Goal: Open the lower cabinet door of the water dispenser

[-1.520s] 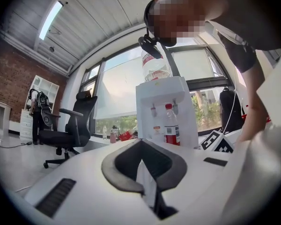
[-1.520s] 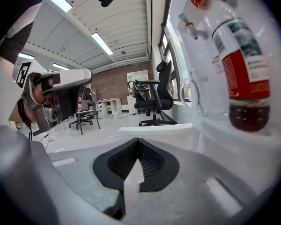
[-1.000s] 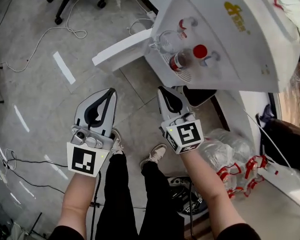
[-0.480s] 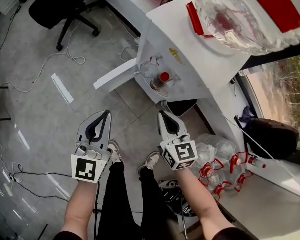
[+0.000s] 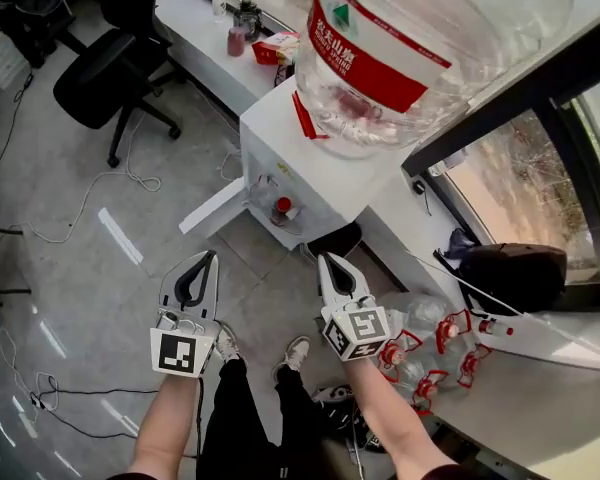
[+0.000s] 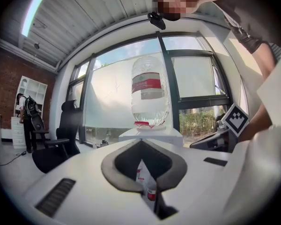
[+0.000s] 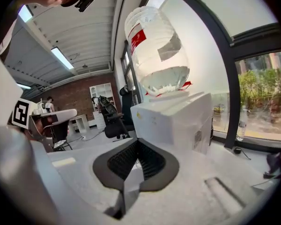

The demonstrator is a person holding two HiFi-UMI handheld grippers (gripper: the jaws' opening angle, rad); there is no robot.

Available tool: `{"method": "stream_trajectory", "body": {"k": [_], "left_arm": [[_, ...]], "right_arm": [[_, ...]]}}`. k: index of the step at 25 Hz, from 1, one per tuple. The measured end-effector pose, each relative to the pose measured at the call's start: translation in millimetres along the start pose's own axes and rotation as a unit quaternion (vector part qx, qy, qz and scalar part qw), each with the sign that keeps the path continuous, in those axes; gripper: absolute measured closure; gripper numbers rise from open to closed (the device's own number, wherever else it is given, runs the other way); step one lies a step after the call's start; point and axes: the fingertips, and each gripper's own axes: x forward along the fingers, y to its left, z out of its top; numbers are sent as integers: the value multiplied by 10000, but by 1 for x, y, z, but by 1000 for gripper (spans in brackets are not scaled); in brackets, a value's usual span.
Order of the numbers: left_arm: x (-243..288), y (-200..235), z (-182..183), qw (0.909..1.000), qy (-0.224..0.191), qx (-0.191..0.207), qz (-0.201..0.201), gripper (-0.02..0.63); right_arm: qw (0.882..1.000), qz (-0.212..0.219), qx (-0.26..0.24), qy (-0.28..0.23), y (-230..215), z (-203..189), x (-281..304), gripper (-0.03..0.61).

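Note:
The white water dispenser [image 5: 310,153] carries a big clear bottle [image 5: 400,38] with a red label. Its lower cabinet door [image 5: 212,208] stands open, swung out to the left over the floor. Red-capped taps [image 5: 282,206] show on the dispenser's front. My left gripper [image 5: 210,257] is shut and holds nothing, a short way below the door and apart from it. My right gripper [image 5: 325,260] is also shut and empty, just below the dispenser's base. The left gripper view shows the shut tips [image 6: 140,143] level with the bottle [image 6: 150,90]. In the right gripper view the tips [image 7: 138,142] point at the dispenser's body [image 7: 178,121].
A black office chair [image 5: 110,68] stands at the upper left, with cables [image 5: 110,183] trailing over the grey floor. Empty bottles with red handles [image 5: 430,353] and a black bag [image 5: 510,268] lie at the right. The person's legs [image 5: 240,398] are below the grippers.
Both grippers have risen and stayed shut. The head view has tilted up, so the dispenser looks smaller and its bottle has come fully into sight.

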Motion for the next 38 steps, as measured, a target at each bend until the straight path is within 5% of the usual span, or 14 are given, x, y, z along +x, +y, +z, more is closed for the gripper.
{"method": "stream_trajectory", "body": {"k": [5,11,18,28,38], "left_arm": [[9,-23,59,9996,-141,193,-132,607],[6,-40,123,9985,-102,489,-217,607],[-10,-25,195,9970,-273,713,103,606],[-51,-17,283,9925,-869,784,361,606],[-89,0,318,9907,-1265,392,324,606]], "right_arm": [[9986,-302,142,-418,-28,56,-38,574],[9962,-457,-252,-699,-53,127,-89,574],[9910,-625,-240,-1158,-71,200,-136,574],[9856,-231,-375,-1635,-32,275,-171,574],[9693,187,-704,-2347,29,329,-212,574]]}}
